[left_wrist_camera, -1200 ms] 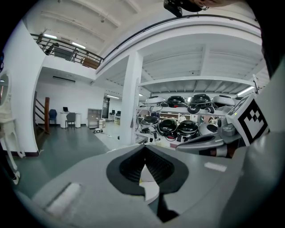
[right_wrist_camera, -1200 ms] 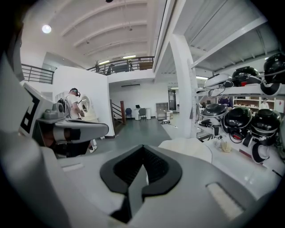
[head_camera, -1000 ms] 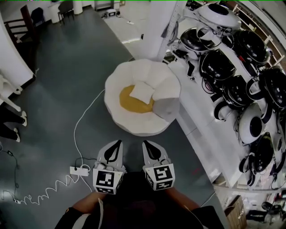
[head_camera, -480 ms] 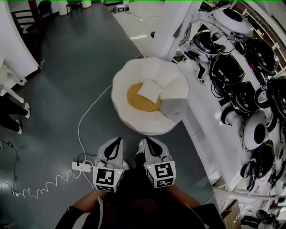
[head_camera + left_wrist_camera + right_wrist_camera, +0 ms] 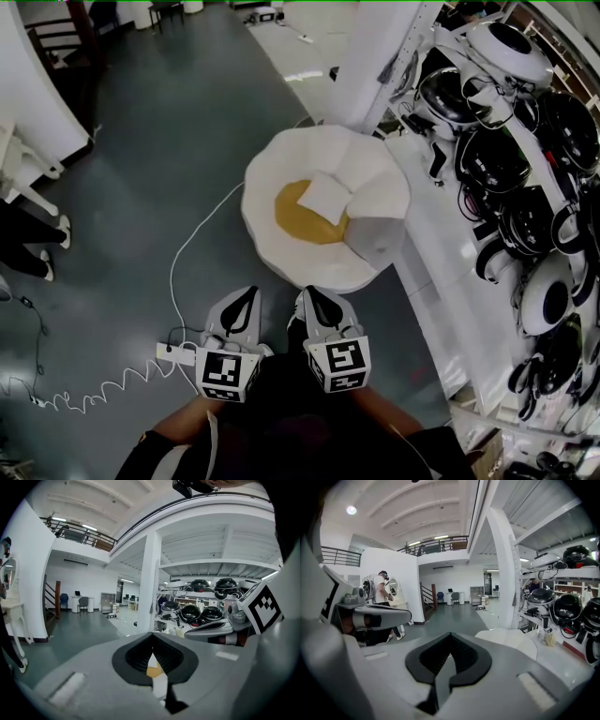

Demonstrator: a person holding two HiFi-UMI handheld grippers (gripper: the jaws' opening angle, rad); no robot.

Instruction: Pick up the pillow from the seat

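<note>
My left gripper (image 5: pixel 247 294) and right gripper (image 5: pixel 307 296) sit side by side, each with its jaws pressed together on nothing. The pillow (image 5: pixel 327 198), white and square, lies ahead of them and well apart, slightly toward the right gripper's side. It rests on the yellow cushion (image 5: pixel 292 214) of the round white seat (image 5: pixel 281 267).

In the left gripper view I get only a sliver of yellow and white past the jaw tips. In the right gripper view the gripper's own body hides the pillow, and only the seat's white rim shows. The helmets (image 5: pixel 492 155) racked off to the right are cut by the frame edge.

The only print I can make out is the black-and-white square pattern on each marker cube (image 5: pixel 228 375).
</note>
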